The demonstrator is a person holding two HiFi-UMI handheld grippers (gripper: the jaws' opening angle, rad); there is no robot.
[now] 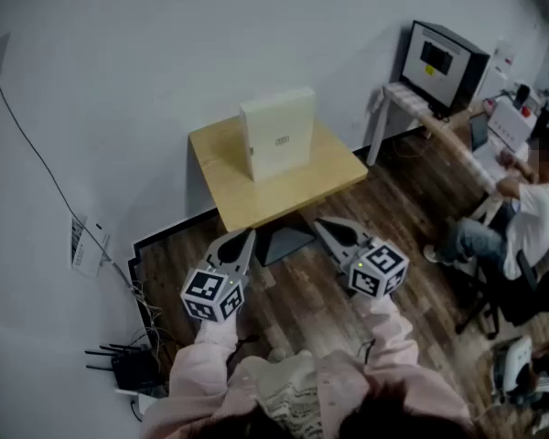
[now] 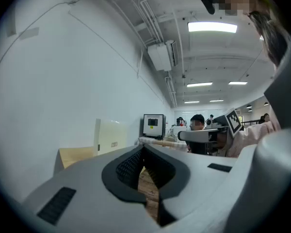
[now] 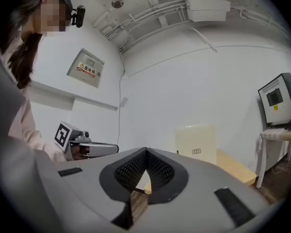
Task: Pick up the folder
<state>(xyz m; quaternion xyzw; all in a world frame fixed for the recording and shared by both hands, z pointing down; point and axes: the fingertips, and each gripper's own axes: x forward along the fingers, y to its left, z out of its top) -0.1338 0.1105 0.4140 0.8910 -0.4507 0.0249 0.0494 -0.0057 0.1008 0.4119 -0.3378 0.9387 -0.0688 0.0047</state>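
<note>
A cream-white box folder (image 1: 277,133) stands upright on a small wooden table (image 1: 256,195) against the white wall. It also shows in the left gripper view as the folder (image 2: 108,135) and in the right gripper view as the folder (image 3: 196,144). My left gripper (image 1: 248,238) and right gripper (image 1: 322,226) are held level over the floor just in front of the table, apart from the folder. Both are shut with nothing between their jaws. The left gripper (image 2: 143,147) and the right gripper (image 3: 145,151) show their tips meeting.
A dark table foot (image 1: 284,242) lies on the wooden floor between the grippers. A monitor (image 1: 439,62) stands on a desk at the right, where a seated person (image 1: 522,218) works. Cables and a router (image 1: 128,366) lie on the floor at the left wall.
</note>
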